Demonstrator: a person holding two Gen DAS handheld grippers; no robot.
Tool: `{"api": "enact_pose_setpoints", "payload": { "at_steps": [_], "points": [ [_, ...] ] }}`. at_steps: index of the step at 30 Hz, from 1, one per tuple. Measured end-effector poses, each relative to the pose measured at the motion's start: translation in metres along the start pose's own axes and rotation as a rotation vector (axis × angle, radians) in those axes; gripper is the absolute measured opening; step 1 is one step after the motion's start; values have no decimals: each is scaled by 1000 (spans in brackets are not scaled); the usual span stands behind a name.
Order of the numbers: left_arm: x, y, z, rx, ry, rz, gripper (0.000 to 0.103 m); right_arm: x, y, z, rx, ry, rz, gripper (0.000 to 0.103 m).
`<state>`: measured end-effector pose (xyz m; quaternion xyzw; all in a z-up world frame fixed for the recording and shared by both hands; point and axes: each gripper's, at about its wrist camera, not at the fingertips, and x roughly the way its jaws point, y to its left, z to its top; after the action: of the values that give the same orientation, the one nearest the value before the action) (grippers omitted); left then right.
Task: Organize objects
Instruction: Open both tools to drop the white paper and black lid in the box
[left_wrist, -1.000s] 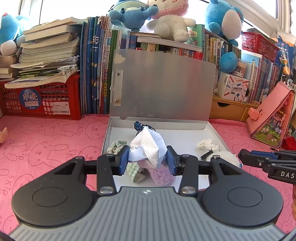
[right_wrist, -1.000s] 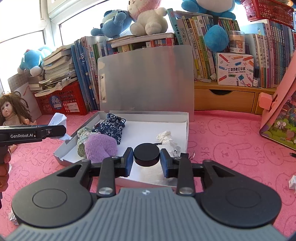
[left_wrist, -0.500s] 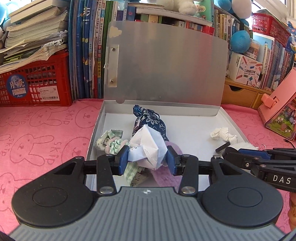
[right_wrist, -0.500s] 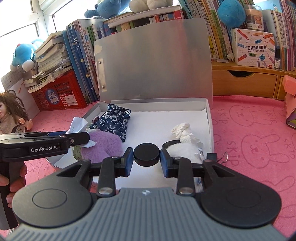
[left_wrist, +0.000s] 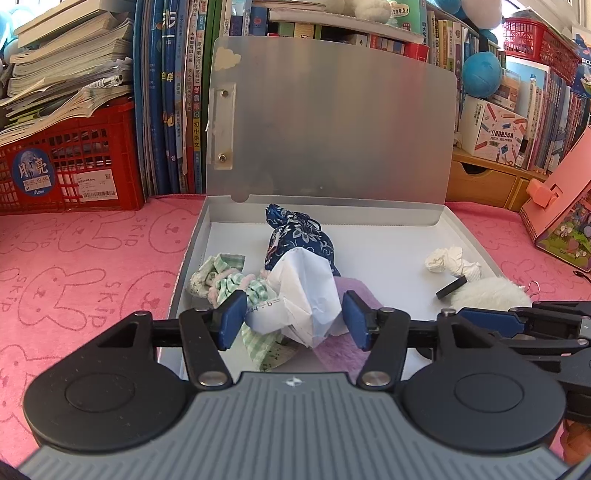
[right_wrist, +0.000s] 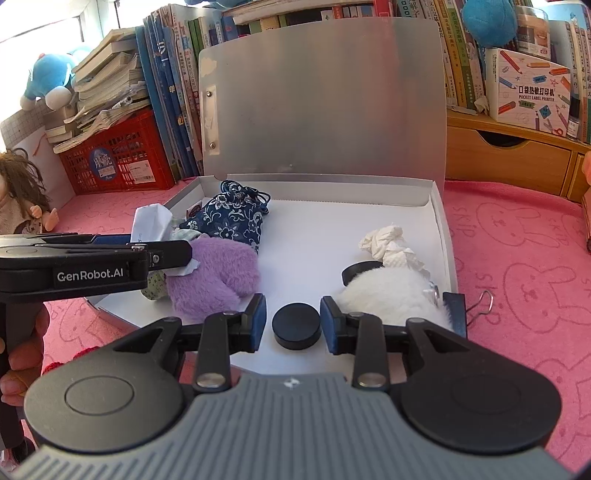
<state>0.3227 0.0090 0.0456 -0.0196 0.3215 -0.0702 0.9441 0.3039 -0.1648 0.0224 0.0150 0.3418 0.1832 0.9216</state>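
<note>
Claws, two, just opening: left (left_wrist: 293, 319) around paper wad (left_wrist: 301, 291), right (right_wrist: 293, 325) around disc (right_wrist: 296, 325)

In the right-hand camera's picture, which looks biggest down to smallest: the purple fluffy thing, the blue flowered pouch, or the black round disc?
1. Purple fluffy thing
2. Blue flowered pouch, slightly smaller but farther away, so unsure
3. Black disc, smallest though nearest

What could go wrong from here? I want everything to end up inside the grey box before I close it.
The folded paper sits loosely on the purple plush, between the just-opened jaws of the left hand-held gripper; it may slide off. The black puck lies near the grey box front edge; withdrawing the right hand-held gripper might nudge it out. The binder clip lies on the box's right edge.
</note>
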Motion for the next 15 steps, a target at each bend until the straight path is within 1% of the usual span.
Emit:
{"api": "enact_pose_setpoints", "payload": {
  "at_steps": [1, 2, 4, 9, 15],
  "points": [
    [-1, 0, 0, 4, -1, 1, 68, -1, 0, 0, 1, -3, 1, 53],
    [-3, -1, -1, 8, -3, 1, 69, -3, 0, 0, 2, -6, 4, 55],
    [-9, -3, -2, 17, -11, 1, 74, -8, 0, 0, 0, -17, 6, 56],
    [-29, -5, -3, 31, -39, -5, 81, -23, -1, -1, -16, -37, 8, 57],
    [-59, -5, -11, 45, -66, -21, 87, -54, -2, -12, -63, -64, 25, 61]
  ]
}}
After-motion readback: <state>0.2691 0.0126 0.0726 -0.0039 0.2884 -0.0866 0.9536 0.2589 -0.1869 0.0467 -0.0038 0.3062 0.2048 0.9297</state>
